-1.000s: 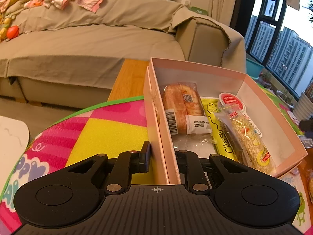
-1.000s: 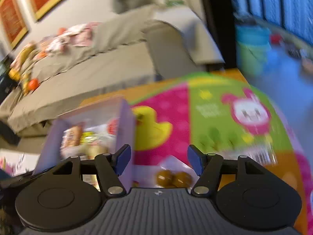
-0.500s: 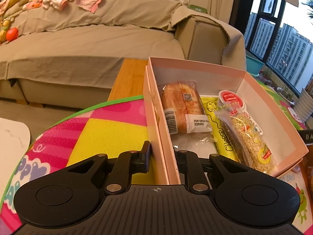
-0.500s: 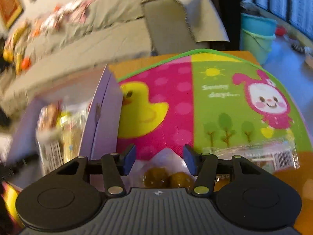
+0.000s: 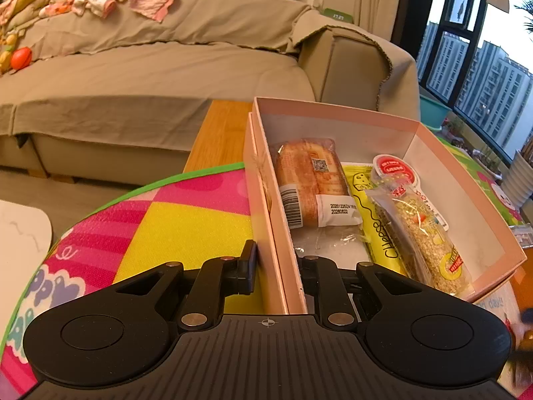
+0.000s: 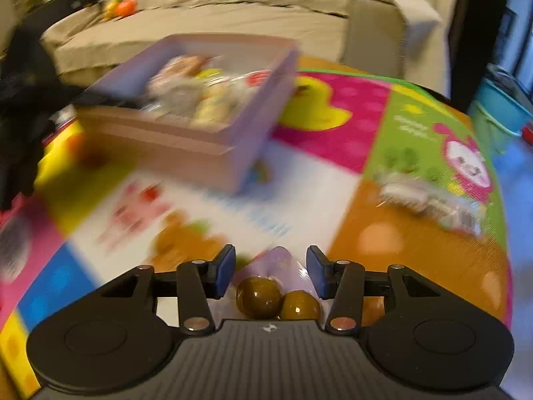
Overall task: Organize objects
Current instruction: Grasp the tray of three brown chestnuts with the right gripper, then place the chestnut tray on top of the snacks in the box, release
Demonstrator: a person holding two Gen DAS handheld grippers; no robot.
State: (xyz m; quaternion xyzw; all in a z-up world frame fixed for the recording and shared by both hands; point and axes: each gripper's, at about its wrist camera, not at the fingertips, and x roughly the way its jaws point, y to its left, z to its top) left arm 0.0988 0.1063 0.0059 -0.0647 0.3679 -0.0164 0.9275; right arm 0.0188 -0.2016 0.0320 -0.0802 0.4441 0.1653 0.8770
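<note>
Pink card is what the left gripper (image 5: pixel 276 266) is clamped on: one finger outside the near wall of the box (image 5: pixel 433 140), the other inside it, so the box is pinned to the mat (image 5: pixel 173 223). Inside lie a bread pack (image 5: pixel 309 183), a yellow cheese pack (image 5: pixel 376 220), a seed bar (image 5: pixel 423 233) and a red-lidded cup (image 5: pixel 394 168).

The right gripper (image 6: pixel 269 275) has its fingers apart around a clear pack of brown balls (image 6: pixel 276 296); the frame is smeared with motion, so whether the pads touch the wrapper cannot be settled, though they look to stand off it. This pack, near the box's corner, seems to be the next thing to go in.

To do it well, close on the crimped wrapper end, not on the round balls, which would squirt out. Lift high enough to clear the wall, then drop the pack in the bare floor on the window side of the box, while the left hand keeps the box from sliding.

Another clear pack (image 6: pixel 429 200) lies on the mat well to the right, out of the path. A sofa (image 5: pixel 166 66) stands behind the table. The box's own wall is the one obstacle.
</note>
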